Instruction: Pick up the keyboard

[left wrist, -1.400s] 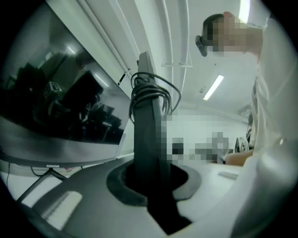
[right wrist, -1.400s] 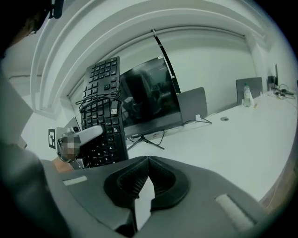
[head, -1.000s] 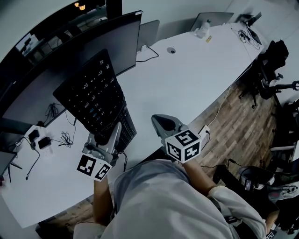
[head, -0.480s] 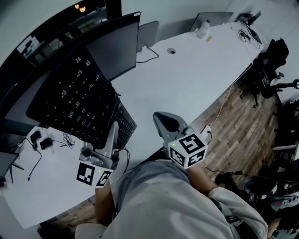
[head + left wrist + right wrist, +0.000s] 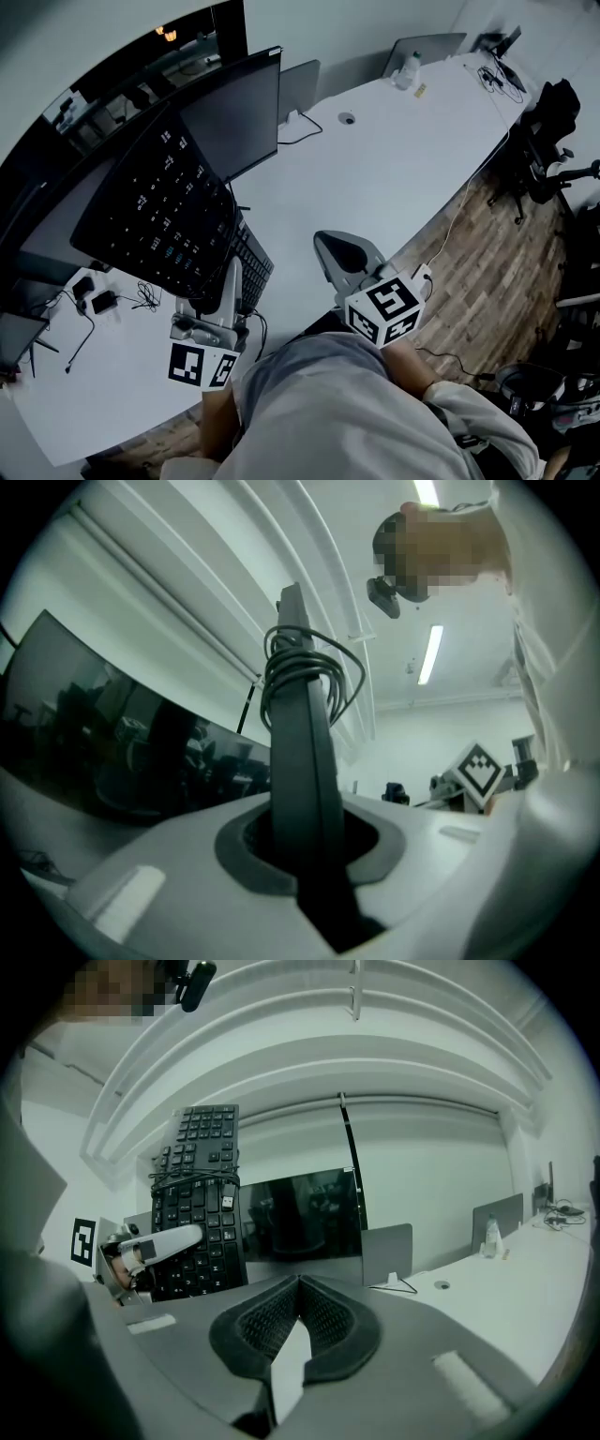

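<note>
Keyboard (image 5: 159,220) stands at 10 o'clock, raised clear of the desk (image 5: 375,159), its near edge between the jaws of the left tool (image 5: 228,286) at 8 o'clock. Monitor (image 5: 234,112) stands behind it at 11 o'clock. Second keyboard (image 5: 251,267) lies on the desk beneath. Right tool (image 5: 342,253) sits apart at 4 o'clock. Bottle (image 5: 405,64) stands at 1 o'clock, at the desk's far end.

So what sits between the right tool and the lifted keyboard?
Head view: a second dark keyboard lying flat on the white desk, beside the left tool that grips the lifted keyboard.
</note>
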Tool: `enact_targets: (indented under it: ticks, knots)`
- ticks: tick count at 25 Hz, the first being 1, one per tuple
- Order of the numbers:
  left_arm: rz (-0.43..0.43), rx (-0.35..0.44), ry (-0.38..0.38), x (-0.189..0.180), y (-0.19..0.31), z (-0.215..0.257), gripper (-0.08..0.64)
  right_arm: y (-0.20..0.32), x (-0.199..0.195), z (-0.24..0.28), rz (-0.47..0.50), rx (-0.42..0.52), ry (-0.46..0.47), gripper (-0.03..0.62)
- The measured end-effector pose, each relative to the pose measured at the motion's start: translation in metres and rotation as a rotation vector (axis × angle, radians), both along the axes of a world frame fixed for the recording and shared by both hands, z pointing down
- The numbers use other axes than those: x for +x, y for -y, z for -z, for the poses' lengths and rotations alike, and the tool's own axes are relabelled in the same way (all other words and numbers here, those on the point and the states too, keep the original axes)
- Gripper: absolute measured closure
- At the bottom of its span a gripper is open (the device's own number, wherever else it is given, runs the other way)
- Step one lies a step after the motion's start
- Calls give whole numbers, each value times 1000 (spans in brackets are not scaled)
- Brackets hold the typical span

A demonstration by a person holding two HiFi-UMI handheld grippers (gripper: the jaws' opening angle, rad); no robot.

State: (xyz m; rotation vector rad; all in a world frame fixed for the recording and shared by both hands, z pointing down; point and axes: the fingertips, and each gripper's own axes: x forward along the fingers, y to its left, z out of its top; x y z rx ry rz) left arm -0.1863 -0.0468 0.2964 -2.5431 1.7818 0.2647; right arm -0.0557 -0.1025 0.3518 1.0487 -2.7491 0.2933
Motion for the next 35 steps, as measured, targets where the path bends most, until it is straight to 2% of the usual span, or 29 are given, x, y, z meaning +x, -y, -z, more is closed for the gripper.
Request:
enact_targets:
  ticks: [13,35]
  knots:
    - [75,-14,37,-9,1,-2,560,13,0,18,9,34,3,595]
    - [83,-36,46,-23,5,-23,560,24,-4,5,53,5,7,595]
